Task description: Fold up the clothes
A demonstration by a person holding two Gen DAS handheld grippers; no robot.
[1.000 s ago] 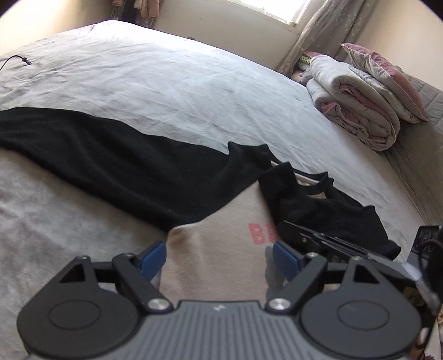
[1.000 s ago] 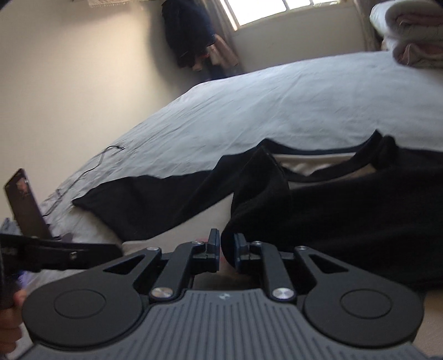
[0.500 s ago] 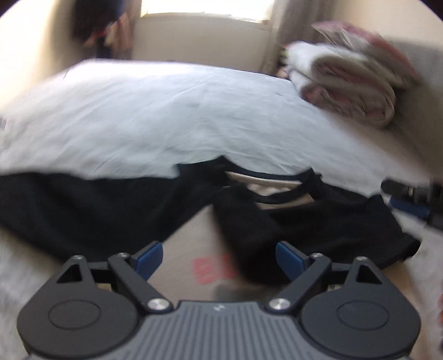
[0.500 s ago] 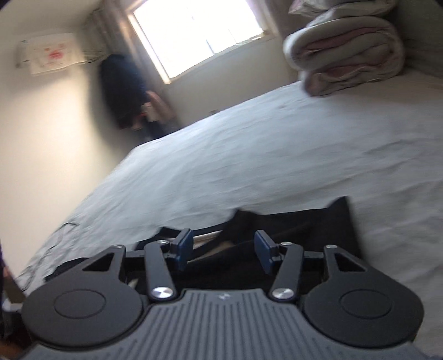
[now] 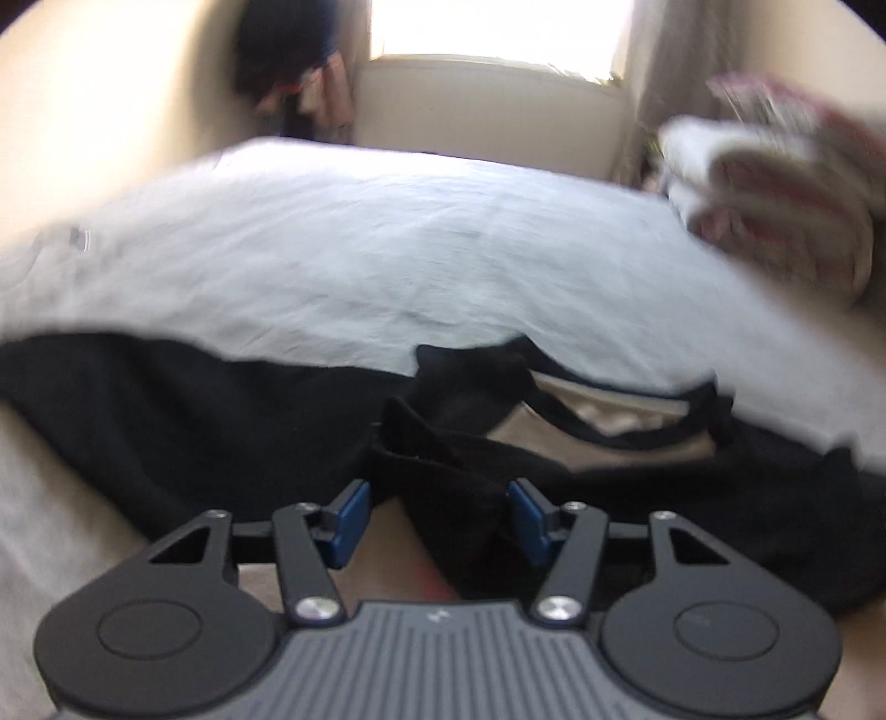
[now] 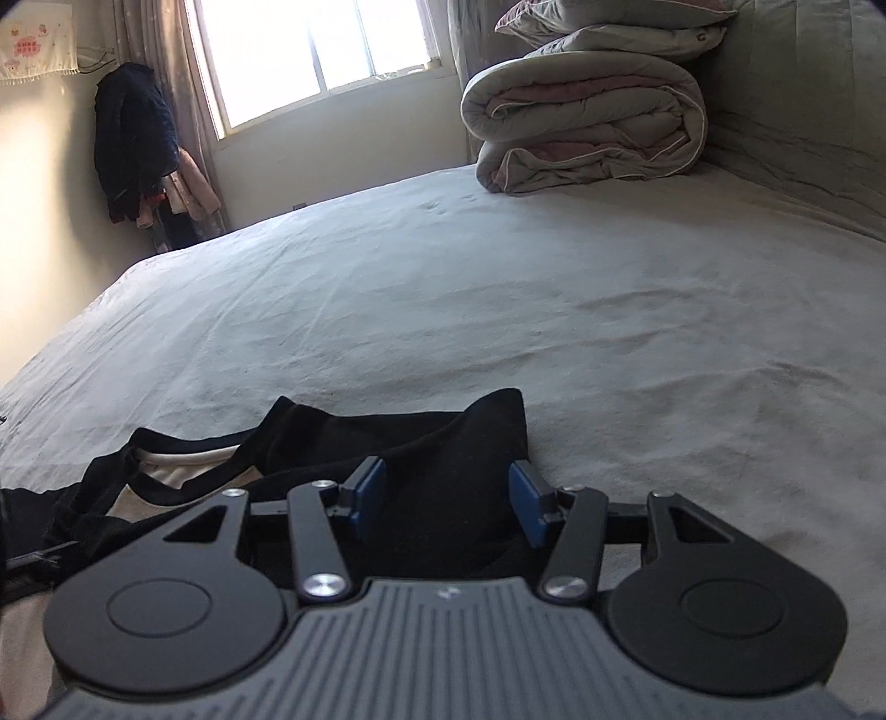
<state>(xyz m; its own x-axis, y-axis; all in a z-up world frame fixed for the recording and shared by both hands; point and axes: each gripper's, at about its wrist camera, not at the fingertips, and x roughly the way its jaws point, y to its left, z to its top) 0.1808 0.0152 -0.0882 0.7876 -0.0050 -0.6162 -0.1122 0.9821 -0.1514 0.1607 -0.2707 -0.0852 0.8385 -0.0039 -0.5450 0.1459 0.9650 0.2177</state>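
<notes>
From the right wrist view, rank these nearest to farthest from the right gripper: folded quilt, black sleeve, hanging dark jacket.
1. Black sleeve: lies between the open jaws of the right gripper.
2. Folded quilt: far right, on the bed.
3. Hanging dark jacket: far left corner, beyond the bed.

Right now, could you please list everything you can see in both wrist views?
shirt: one, beige body with black sleeves and collar, near edge of the bed, partly folded.
bed sheet: one, pale grey, covering the bed.
folded duvet: one, grey and pink, far right on the bed.
pillow: one, grey-pink, on top of the duvet.
hanging clothes: several, dark and pink, corner by the window.
window: one, bright, far wall.
left gripper: fingers just been closing, apart around black fabric.
right gripper: fingers apart over black sleeve.
</notes>
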